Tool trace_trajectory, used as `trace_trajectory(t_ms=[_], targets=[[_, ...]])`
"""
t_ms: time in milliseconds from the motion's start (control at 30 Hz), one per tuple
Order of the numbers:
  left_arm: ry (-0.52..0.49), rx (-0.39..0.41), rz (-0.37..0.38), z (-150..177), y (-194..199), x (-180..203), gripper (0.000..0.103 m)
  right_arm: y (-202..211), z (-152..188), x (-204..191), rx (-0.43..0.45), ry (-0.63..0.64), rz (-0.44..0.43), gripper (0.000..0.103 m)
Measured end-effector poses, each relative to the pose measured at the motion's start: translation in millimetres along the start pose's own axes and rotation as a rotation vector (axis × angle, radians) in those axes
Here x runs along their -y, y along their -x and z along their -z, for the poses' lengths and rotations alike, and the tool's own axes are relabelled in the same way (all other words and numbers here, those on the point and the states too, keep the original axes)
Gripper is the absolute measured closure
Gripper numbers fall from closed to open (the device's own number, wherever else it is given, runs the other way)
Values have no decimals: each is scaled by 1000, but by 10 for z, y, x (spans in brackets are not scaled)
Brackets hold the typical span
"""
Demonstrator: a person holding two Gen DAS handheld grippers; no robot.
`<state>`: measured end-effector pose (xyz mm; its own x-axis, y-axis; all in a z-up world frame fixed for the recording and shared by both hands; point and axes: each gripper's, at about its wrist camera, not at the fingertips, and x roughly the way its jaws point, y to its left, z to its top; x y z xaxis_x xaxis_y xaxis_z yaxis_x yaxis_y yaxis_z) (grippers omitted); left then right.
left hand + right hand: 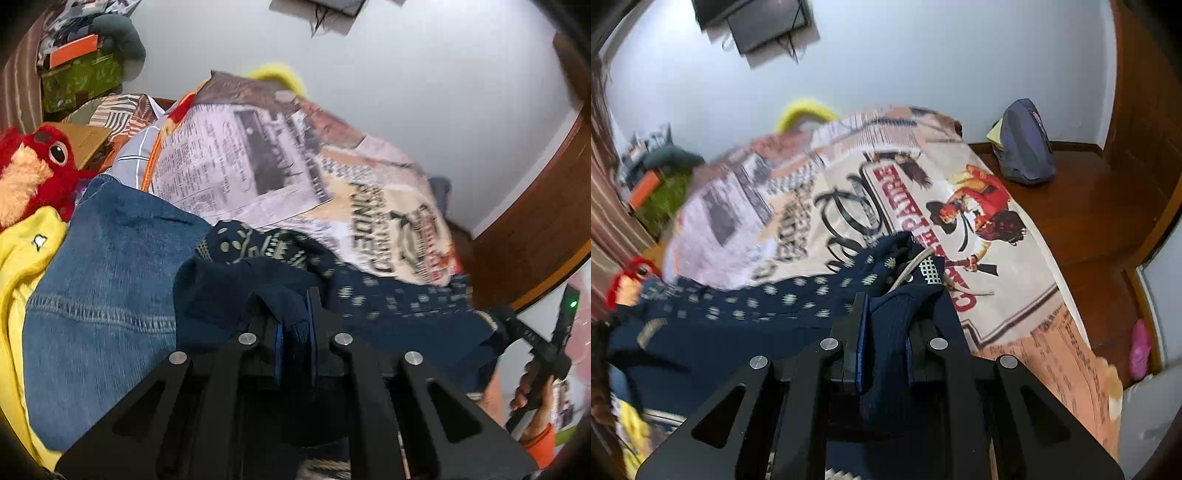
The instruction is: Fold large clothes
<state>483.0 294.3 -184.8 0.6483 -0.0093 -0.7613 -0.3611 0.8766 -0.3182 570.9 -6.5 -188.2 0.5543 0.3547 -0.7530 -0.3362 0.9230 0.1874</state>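
I grip the navy patterned sweater (746,314) in both: my left hand-held gripper (293,325) and right hand-held gripper (882,343) are each clamped on an edge, lifted over the bed's printed cover (1015,317). No fold shows yet; jeans (103,288) wait at nine o'clock.

Left tool (293,325) fingertips are buried in a fold of the navy garment (388,302), so the pinch point itself can't be seen; same in the right wrist view, where the right tool (882,332) has navy cloth bunched between its pads (861,332). Newspaper-print bedspread (849,206) is motion-blurred on its left side, small text unreadable, and the garment's dotted pattern smears too. Red plush toy (33,170) is cut by the frame edge; jeans (103,288) partly covered by the garment.
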Motion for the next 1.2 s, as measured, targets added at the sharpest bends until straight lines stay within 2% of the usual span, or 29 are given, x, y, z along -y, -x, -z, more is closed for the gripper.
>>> trace_trajectory(t_ms=[100,167,233,267,300,333,433,567,667,733,767,833,867,1033,1200], targets=[[-54,-14,-48,46,-162,19,91,-230,113,40,-46,28,47,88],[-97,-17,-80,105,-234,42,90,-323,171,66,-75,34,57,84],[-147,-21,-118,159,-285,85,89,-346,246,96,-103,62,95,67],[-181,-23,-142,186,-308,119,89,-322,260,100,-104,73,116,63],[-208,-24,-164,204,-314,151,89,-271,264,107,-102,85,157,48],[-227,-23,-177,213,-306,181,89,-233,260,109,-94,93,183,42],[-286,-21,-190,245,-143,301,86,67,269,101,-48,139,206,42],[-319,39,-117,304,307,417,74,470,366,-20,10,212,191,42],[-314,65,-79,336,567,469,74,713,506,-122,16,242,118,42],[-329,129,-78,375,795,505,72,757,585,-179,4,244,72,42],[-331,159,-84,388,885,515,69,775,641,-206,-6,242,44,42],[-311,219,-93,391,1054,507,58,738,723,-255,-32,239,6,42],[-308,228,-85,398,1098,512,58,714,766,-279,-42,237,-7,42],[-400,131,-73,591,931,681,58,483,894,-312,-99,202,-31,42],[-465,-3,-42,940,443,888,58,276,912,-261,-144,146,-65,42]])
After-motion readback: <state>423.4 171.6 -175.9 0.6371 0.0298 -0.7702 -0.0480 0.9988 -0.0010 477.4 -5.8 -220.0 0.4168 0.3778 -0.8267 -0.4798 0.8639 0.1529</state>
